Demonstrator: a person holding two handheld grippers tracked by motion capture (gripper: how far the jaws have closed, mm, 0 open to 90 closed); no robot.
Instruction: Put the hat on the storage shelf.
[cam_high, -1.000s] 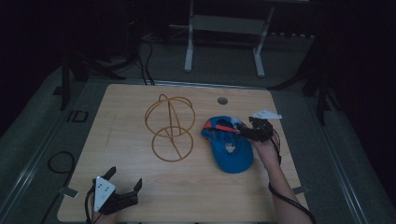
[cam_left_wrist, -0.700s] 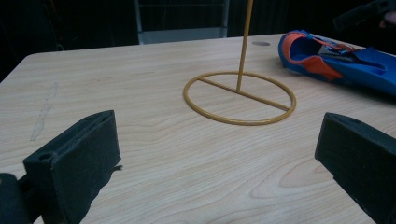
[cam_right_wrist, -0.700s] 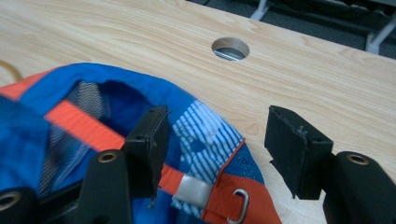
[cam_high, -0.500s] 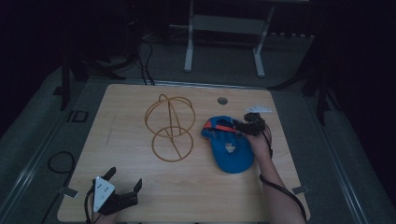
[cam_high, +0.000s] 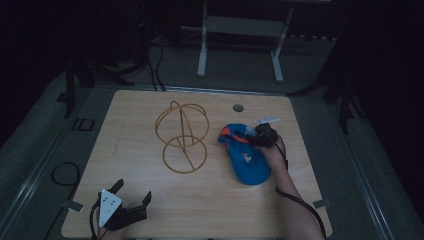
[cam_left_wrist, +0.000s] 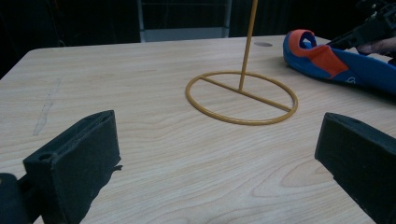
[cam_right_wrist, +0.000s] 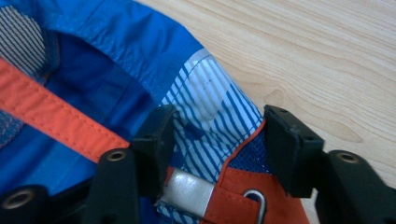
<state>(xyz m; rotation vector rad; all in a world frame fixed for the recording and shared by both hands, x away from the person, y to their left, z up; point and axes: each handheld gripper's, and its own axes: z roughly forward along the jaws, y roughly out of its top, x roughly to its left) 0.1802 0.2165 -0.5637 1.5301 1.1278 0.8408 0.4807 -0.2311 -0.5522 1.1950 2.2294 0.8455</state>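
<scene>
A blue cap with orange trim (cam_high: 250, 162) lies right of centre on the wooden table (cam_high: 140, 115). My right gripper (cam_high: 248, 138) is at its far end, open, jaws straddling the cap's striped inner band (cam_right_wrist: 217, 135) beside the orange strap and metal buckle (cam_right_wrist: 187, 193). A yellow wire stand (cam_high: 181, 135), a ring base with an upright looped top, is left of the cap. Near the table's front left corner my left gripper (cam_high: 133, 190) rests wide open and holds nothing, facing the stand's base ring (cam_left_wrist: 241, 97) and the cap (cam_left_wrist: 345, 70).
A round hole (cam_high: 238, 107) sits in the table's far edge. A metal frame (cam_high: 240, 25) stands on the floor beyond the table, and a cable loop (cam_high: 62, 172) lies on the floor at the left. Bare wood stretches between my left gripper and the stand.
My right gripper has slid left onto the cap's far end, so its jaws now straddle the band. The left gripper has stayed still.
</scene>
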